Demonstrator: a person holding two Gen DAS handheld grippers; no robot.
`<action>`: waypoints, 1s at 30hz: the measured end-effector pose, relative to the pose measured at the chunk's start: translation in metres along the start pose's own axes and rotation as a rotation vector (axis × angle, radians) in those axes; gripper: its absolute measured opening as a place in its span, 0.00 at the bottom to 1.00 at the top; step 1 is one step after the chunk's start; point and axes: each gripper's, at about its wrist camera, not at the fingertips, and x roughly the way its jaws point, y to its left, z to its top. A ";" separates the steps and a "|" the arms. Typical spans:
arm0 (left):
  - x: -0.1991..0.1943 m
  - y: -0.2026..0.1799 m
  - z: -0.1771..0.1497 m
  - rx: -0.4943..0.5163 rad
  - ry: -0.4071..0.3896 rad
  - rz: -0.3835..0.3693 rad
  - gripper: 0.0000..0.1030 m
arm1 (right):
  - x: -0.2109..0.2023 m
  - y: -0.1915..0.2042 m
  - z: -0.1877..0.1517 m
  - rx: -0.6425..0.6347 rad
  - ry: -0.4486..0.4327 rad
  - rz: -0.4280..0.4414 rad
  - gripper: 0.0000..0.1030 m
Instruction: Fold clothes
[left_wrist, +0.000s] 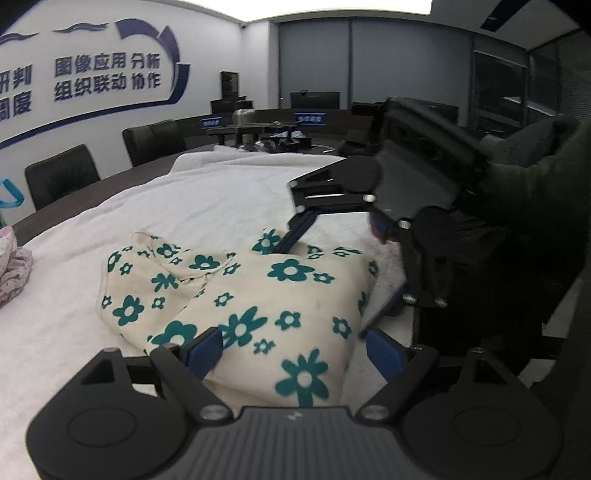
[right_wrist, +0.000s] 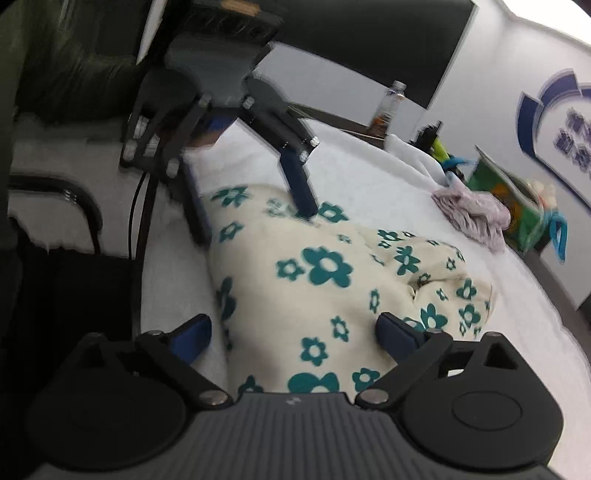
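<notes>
- Left gripper (left_wrist: 293, 352) stands spread, its blue pads either side of the near end of the flowered garment (left_wrist: 258, 306), not pinching it.
- Right gripper (right_wrist: 293, 338) is likewise spread over the same bundle.
- Garment lies crumpled on the white blanket (left_wrist: 207, 199).
- Pink clothes (right_wrist: 471, 212) sit far right.

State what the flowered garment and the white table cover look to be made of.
Flowered garment: soft matte woven or knit fabric, likely cotton; it creases and slumps, with printed teal flowers. White table cover: fluffy, napped cloth, perhaps fleece or terry; its edge looks fuzzy.
</notes>
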 end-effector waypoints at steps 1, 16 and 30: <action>-0.003 0.000 0.000 0.005 -0.004 -0.003 0.82 | 0.001 0.000 -0.001 -0.015 -0.003 -0.002 0.93; 0.038 0.023 0.013 0.215 0.041 0.171 0.82 | 0.008 -0.144 -0.005 0.542 -0.028 0.432 0.52; 0.050 0.132 0.007 -0.456 -0.068 -0.100 0.44 | -0.035 -0.163 -0.056 0.740 -0.403 0.309 1.00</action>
